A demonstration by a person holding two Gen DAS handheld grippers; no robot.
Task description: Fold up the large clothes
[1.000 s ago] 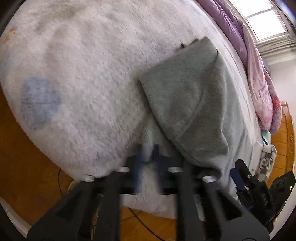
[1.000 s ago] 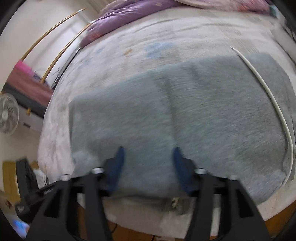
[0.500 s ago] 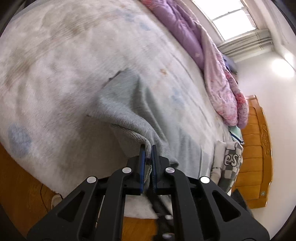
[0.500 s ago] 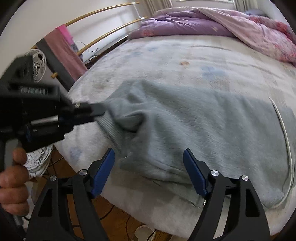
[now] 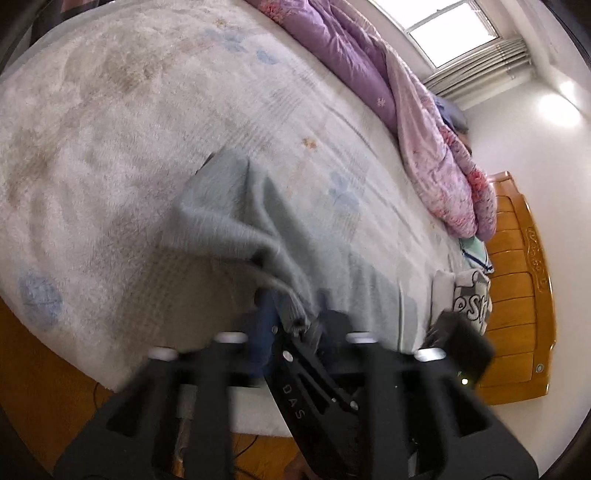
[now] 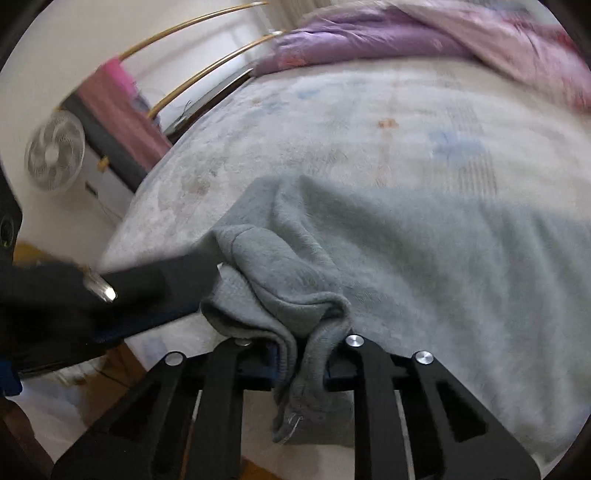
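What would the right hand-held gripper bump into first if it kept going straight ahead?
Probably the grey sweater: the right hand-held gripper is closing on a bunched fold, and more lies just ahead.

This is a bedroom in someone's home: a wide bed (image 5: 155,122) under a pale, fluffy cover fills most of both views, with a rumpled purple and pink quilt (image 5: 424,122) heaped along its far side toward the upper right. A carved wooden headboard (image 5: 524,288) stands at the right edge of the left wrist view, below a bright window (image 5: 454,33) in a white wall at the top right. At the left of the right wrist view a white electric fan (image 6: 54,151) stands on the floor beside a rack with brass-coloured rails (image 6: 207,70) and a pink cloth (image 6: 122,107) draped over it.
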